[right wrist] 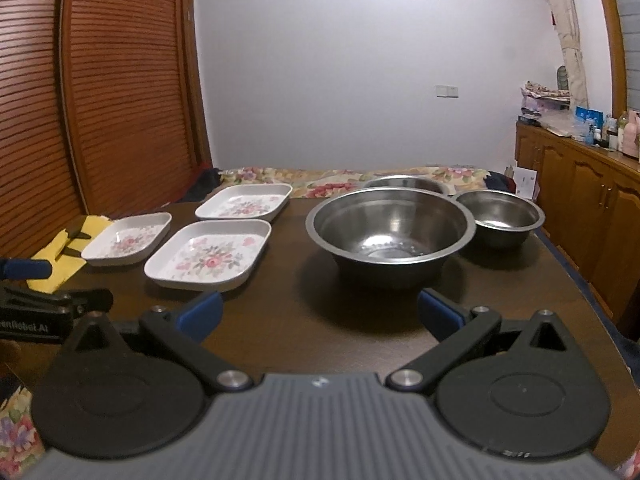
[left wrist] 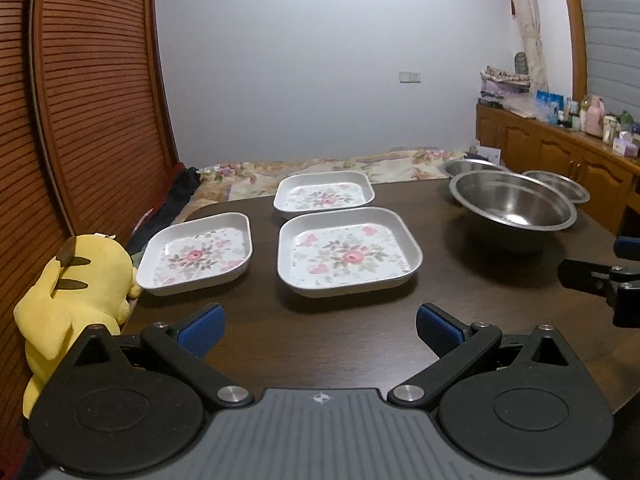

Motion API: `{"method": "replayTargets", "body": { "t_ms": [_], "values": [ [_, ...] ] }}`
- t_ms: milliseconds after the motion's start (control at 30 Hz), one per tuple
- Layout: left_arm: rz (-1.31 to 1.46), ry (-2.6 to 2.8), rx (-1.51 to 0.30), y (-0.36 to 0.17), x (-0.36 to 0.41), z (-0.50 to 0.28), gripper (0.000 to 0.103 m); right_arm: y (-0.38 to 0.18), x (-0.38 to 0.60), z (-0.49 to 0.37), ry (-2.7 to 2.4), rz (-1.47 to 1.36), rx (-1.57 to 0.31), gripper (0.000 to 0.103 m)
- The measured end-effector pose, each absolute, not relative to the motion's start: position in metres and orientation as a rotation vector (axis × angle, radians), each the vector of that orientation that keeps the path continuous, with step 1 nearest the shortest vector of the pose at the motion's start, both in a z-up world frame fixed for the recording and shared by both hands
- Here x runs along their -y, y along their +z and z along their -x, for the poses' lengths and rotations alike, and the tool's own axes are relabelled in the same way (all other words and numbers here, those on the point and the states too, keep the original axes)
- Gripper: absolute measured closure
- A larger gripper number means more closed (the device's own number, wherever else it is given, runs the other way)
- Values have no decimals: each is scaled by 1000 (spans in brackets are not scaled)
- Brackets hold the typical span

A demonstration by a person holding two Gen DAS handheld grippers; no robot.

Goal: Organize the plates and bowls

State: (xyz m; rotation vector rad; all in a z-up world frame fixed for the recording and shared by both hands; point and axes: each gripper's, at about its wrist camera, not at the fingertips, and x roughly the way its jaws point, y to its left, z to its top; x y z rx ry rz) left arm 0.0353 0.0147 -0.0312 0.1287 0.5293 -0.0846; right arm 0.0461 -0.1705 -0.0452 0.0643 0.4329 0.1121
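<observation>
Three square white plates with pink flower prints lie apart on the dark wooden table [left wrist: 360, 328]: a near one [left wrist: 348, 255], a far one [left wrist: 325, 195] and a left one [left wrist: 197, 253]. Three steel bowls stand to the right: a large one [right wrist: 390, 232], a smaller one [right wrist: 500, 216] and a third [right wrist: 408, 184] behind it. My left gripper [left wrist: 319, 326] is open just short of the near plate, holding nothing. My right gripper [right wrist: 320, 314] is open in front of the large bowl, empty too.
A yellow plush toy [left wrist: 76, 304] sits at the table's left edge against a slatted wooden door [left wrist: 92, 100]. A bed with a flowered cover [left wrist: 320, 166] lies beyond the table. A wooden cabinet [right wrist: 580, 204] with bottles runs along the right wall.
</observation>
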Motion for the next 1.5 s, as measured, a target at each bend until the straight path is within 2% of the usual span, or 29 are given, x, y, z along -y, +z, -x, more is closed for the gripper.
{"method": "replayTargets", "body": {
  "t_ms": [467, 533, 567, 633, 767, 933, 1000, 1300, 1500],
  "values": [
    [-107, -109, -532, -36, -51, -79, 0, -45, 134, -95, 239, 23, -441, 1],
    [-92, -124, -531, -37, -56, -87, 0, -46, 129, -104, 265, 27, -455, 5],
    [-82, -133, -531, -37, -59, -92, 0, -47, 126, -109, 276, 28, -464, 13],
    [-64, -142, -535, -38, -66, -103, 1, -50, 122, -119, 293, 24, -486, 15],
    [-29, -163, -555, -42, -76, -125, 11, -54, 111, -137, 318, 25, -509, 15],
    [-4, -182, -583, -47, -85, -147, 27, -61, 103, -153, 318, 45, -538, 22],
    [-4, -183, -598, -50, -84, -154, 29, -64, 103, -159, 323, 34, -557, 29],
    [2, -203, -636, -63, -76, -169, 55, -71, 97, -175, 307, 48, -575, 45],
    [-4, -205, -648, -67, -72, -176, 64, -73, 98, -180, 299, 38, -592, 49]
  ]
}}
